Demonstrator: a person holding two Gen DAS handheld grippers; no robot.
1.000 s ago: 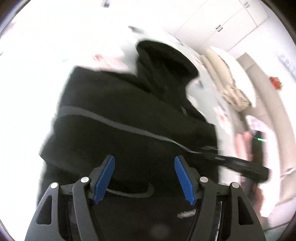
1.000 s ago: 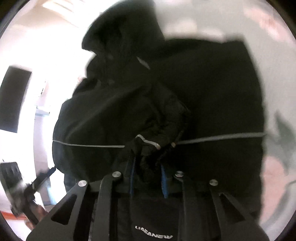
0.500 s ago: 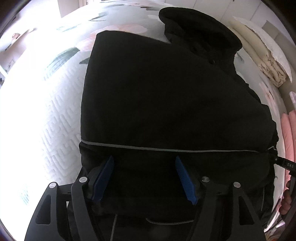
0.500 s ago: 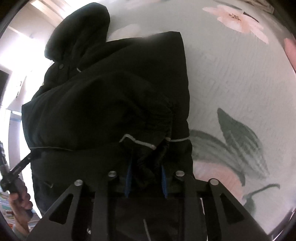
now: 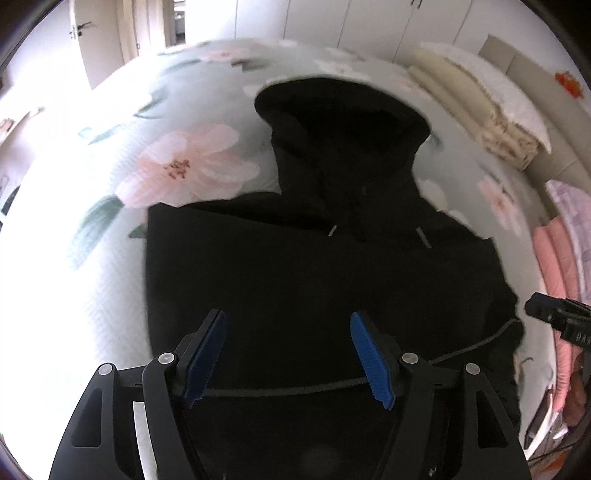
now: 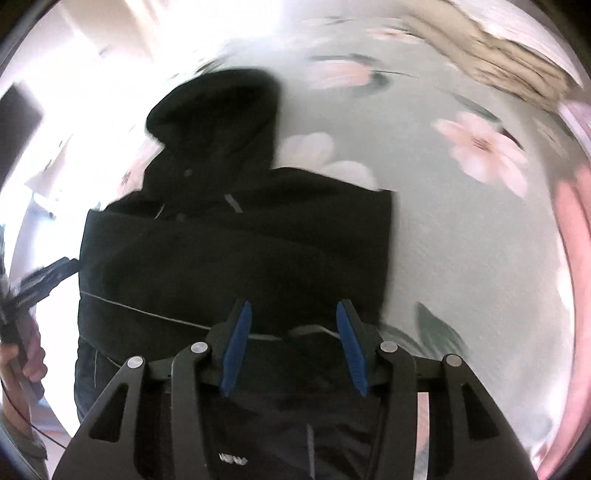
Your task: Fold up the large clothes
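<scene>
A black hooded jacket (image 5: 317, 266) lies folded on the floral bedspread (image 5: 184, 166), with its hood (image 5: 343, 122) at the far end and a thin grey piping line across its near part. My left gripper (image 5: 288, 354) hovers open over the jacket's near edge, with nothing pinched. My right gripper (image 6: 293, 343) is above the jacket (image 6: 236, 251) near its right corner. Its jaws are opening and the pads are clear of the cloth. Each gripper shows at the edge of the other's view: right gripper (image 5: 554, 321), left gripper (image 6: 40, 280).
Folded beige bedding (image 5: 480, 107) is stacked at the far right of the bed, and pink folded cloth (image 5: 557, 266) lies along the right side. White wardrobe doors (image 5: 369, 22) stand behind. A person's hand (image 6: 26, 358) holds the left gripper.
The right gripper has let go of the bunched jacket fabric, spread its jaws and lifted. The left gripper has shifted back along the jacket, so the hood now shows whole.
</scene>
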